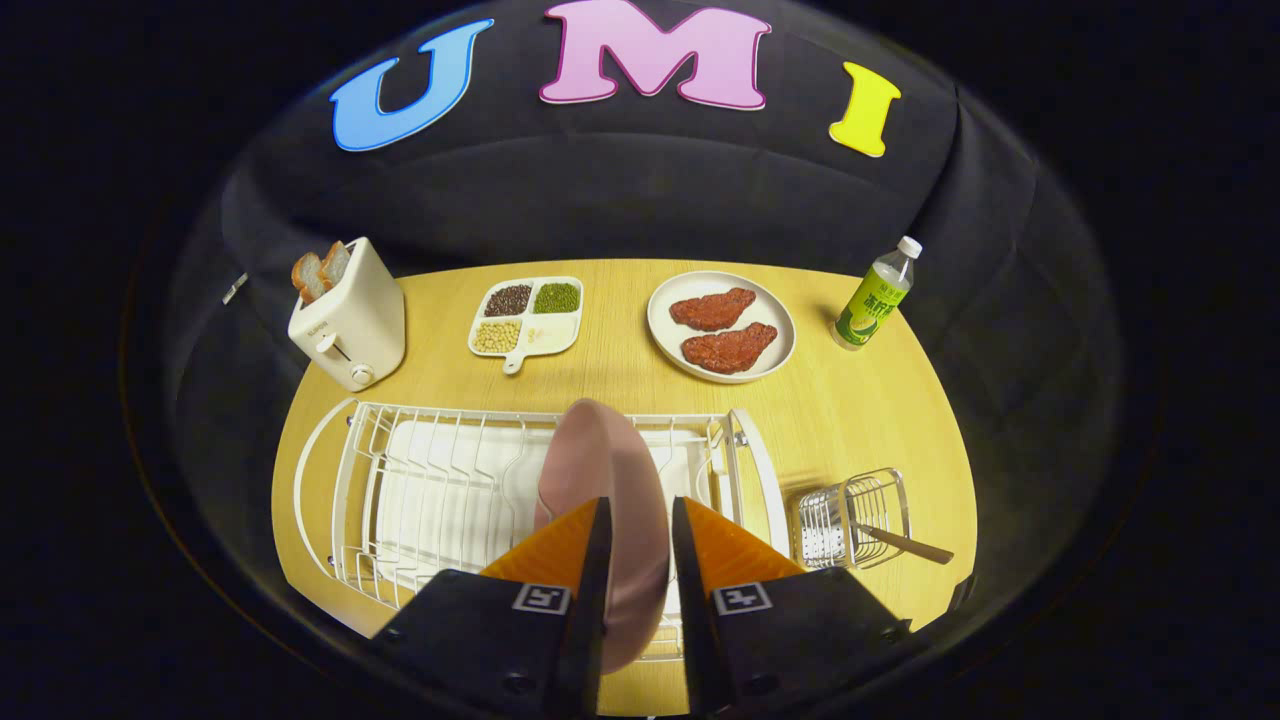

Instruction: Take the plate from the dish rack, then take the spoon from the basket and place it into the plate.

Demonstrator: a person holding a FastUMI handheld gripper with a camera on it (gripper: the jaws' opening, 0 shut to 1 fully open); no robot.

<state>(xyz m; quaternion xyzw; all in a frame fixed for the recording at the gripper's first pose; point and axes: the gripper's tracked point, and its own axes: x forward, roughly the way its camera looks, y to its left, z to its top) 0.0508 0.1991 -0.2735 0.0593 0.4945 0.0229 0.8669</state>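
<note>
At the bottom centre of the frame I have my gripper [637, 520] clenched on the pink plate [600, 470], which stands on edge over the white dish rack [440, 480]. Lower right, a spoon [905, 543] leans in the wire basket [850, 520]. Farther up the table [860, 420] sit a toaster [350, 315], a divided tray [527, 315], a plate of meat [721, 326] and a bottle [875, 295].

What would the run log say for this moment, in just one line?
step: take plate | gripper: fingers either side of upright plate in dish rack, grip unclear | spoon: in basket
</note>
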